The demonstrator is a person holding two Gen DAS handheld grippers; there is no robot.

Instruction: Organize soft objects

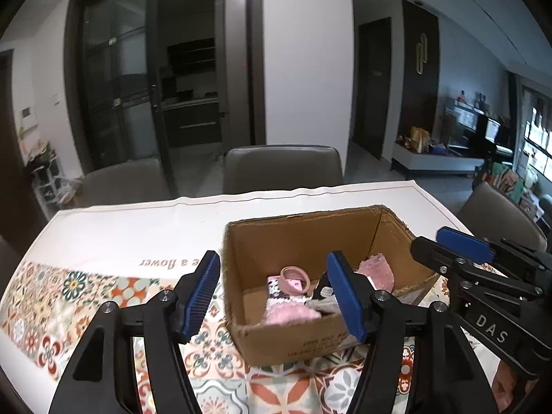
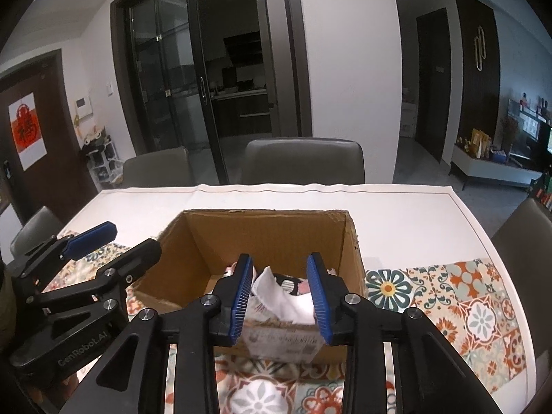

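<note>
- The table [image 2: 396, 214] carries a white cloth with a patterned tile runner, and I see no loose soft things left lying on the parts of it that show; the sorting looks close to finished, though the near edge is hidden behind the tools.
- The cardboard box [image 1: 296, 238] stands open on the runner and already holds the soft things: a pink fluffy piece [image 1: 291, 310], a pink cloth [image 1: 376, 270] against the right wall, a pink ring [image 1: 293, 277] on top.
- The left tool [image 1: 276, 296] hangs over the box's near left corner, fingers spread wide, holding nothing.
- The right tool [image 2: 279, 298] is about half open over the near wall; a white cloth [image 2: 283, 298] lies between its fingers, and I cannot tell whether they pinch it.
</note>
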